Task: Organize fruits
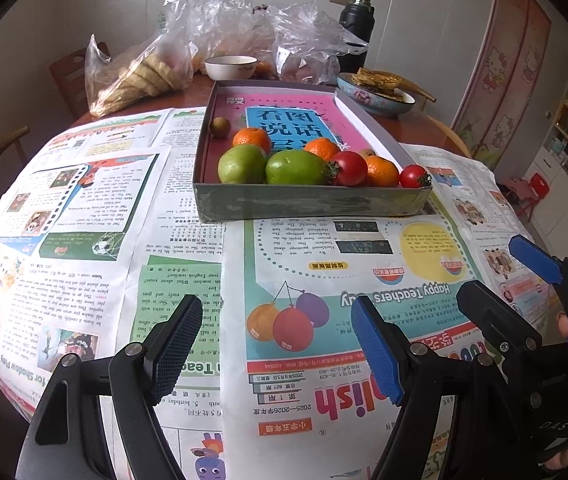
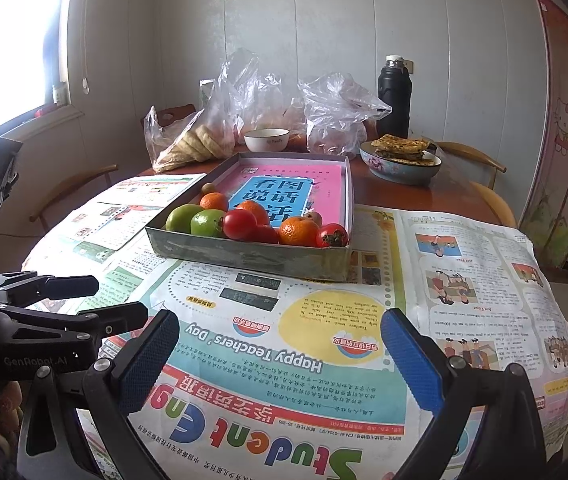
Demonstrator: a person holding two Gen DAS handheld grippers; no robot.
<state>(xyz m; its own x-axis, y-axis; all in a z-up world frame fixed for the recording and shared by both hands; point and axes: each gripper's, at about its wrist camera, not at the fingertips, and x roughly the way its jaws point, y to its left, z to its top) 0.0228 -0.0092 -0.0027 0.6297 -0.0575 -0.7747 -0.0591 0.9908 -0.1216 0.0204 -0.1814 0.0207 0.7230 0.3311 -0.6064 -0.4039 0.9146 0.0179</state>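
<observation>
Newspaper sheets point(image 1: 188, 264) printed in colour cover the round wooden table point(image 2: 424, 196) nearest the cameras. Over this paper, the left gripper point(image 1: 274, 344) hovers with black and blue pads spread wide and nothing between them. The right gripper point(image 2: 280, 360) is likewise wide and empty, just beside the left.

Farther in, a shallow grey cardboard box lid point(image 1: 308, 204) rests on the newspaper. Its near end holds the fruit, packed in touching contact: two green round fruits point(image 1: 268, 166), three orange mandarins point(image 1: 252, 138), red tomatoes point(image 1: 348, 168) and small brown fruits point(image 1: 220, 127). A pink-and-blue book cover point(image 1: 284, 116) lines the lid floor.

Risk assessment: the fruits are crowded, so a wide pad entering between them would likely nudge a neighbour and set it rolling. Excess squeeze could split a tomato. The lid is light and may slide on the paper if pushed.

Beyond the lid stand a white bowl point(image 1: 231, 66), clear plastic bags point(image 1: 244, 36), a patterned bowl of flatbread point(image 1: 376, 94) and a black flask point(image 1: 358, 28).
</observation>
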